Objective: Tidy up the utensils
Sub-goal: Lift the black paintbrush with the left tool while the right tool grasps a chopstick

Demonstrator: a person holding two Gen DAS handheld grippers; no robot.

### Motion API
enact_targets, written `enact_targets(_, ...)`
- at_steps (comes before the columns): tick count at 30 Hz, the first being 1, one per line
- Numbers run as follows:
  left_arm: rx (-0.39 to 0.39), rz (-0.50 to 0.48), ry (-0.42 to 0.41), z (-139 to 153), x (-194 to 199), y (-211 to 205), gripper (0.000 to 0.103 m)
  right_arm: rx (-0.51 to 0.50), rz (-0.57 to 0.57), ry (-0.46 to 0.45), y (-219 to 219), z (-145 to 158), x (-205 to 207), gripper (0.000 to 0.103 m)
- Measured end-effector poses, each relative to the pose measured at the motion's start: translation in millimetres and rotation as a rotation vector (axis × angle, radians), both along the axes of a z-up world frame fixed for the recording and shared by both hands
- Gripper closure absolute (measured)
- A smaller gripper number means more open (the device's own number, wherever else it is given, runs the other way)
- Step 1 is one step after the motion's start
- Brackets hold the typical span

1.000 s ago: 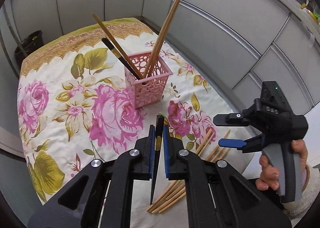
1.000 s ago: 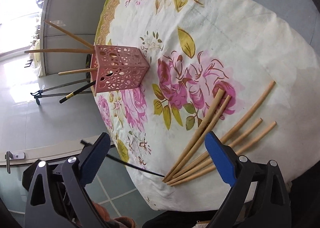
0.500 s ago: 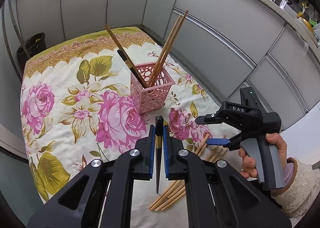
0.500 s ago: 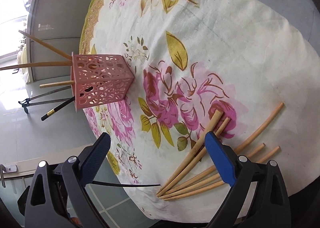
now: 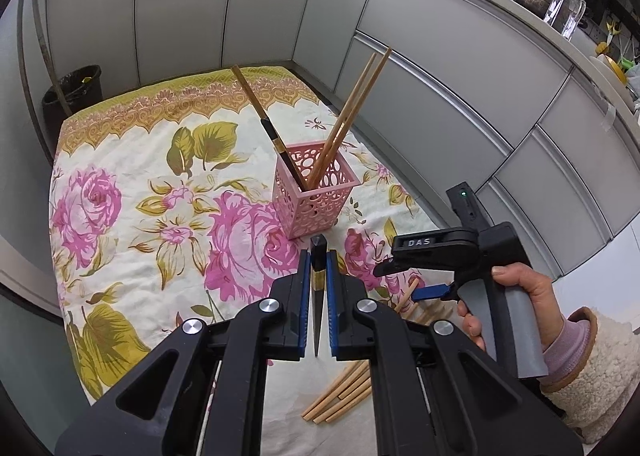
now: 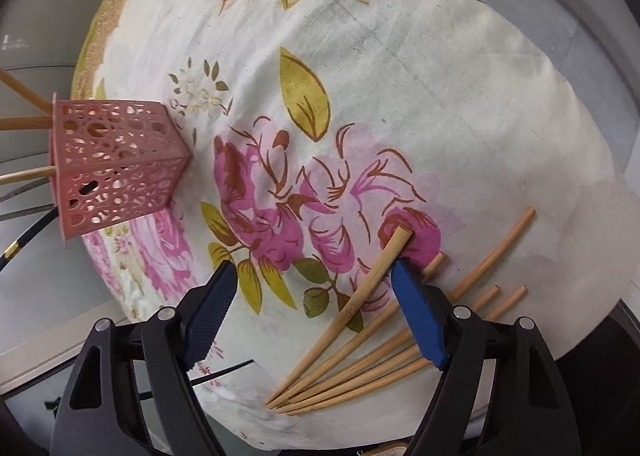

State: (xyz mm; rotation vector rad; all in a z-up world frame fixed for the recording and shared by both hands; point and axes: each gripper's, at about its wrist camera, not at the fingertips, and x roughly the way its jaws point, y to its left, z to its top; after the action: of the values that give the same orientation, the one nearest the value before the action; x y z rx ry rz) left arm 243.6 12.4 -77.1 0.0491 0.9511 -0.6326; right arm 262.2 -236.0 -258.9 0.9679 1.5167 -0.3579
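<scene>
One black chopstick [image 5: 317, 288] is clamped in the left gripper [image 5: 316, 276] short of the pink basket [image 5: 316, 191] (right gripper [image 6: 316, 308] spread wide over loose wooden chopsticks [image 6: 360, 368]); it could pivot and miss.

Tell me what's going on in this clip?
A person with two handheld grippers is sorting chopsticks into a pink perforated plastic basket on a floral tablecloth. The left gripper is shut on a black chopstick with a gold band, near the basket, which already holds three wooden chopsticks and a black one. The right gripper is open, low over the loose pile of wooden chopsticks, gripping none.
</scene>
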Motion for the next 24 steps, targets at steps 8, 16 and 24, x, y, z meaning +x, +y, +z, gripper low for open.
enact_targets(8, -0.039, 0.037, -0.041, 19, -4, 21, 0.096, -0.347, 0.182, 0.014, 52, 13, 27, 0.087)
enact_targets(16, -0.073, 0.068, -0.066, 29, -8, 37, 0.096, -0.209, 0.141, -0.223, 45, 20, 4, 0.091)
enact_targets(24, -0.082, 0.073, -0.098, 39, -15, 39, 0.099, -0.208, 0.156, -0.471, 47, 74, -43, 0.092)
